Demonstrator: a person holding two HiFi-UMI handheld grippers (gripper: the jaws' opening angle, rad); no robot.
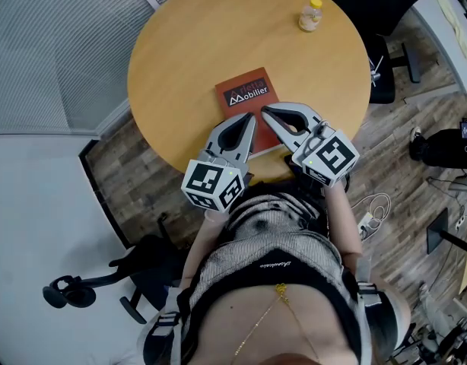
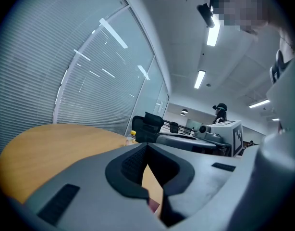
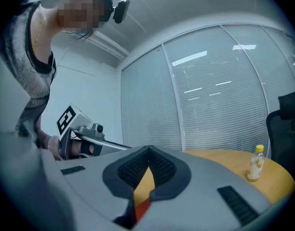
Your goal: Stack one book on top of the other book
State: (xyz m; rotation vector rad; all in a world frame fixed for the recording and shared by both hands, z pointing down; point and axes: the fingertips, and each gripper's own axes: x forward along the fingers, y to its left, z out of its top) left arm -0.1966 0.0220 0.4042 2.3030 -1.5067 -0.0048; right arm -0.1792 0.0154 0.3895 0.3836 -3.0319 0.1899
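A red book with white print on its cover lies on the round wooden table, near the front edge. Only this one cover shows; I cannot tell if another book lies under it. My left gripper hovers over the book's near left part, its jaws shut with nothing between them. My right gripper sits over the near right part, tips almost meeting the left's, also shut and empty. Through the left gripper's jaw gap a red sliver of book shows; the right gripper's view shows the same sliver.
A small yellow-capped bottle stands at the table's far right edge. A black office chair is beyond the table on the right, another chair at my lower left. Glass walls with blinds run on the left.
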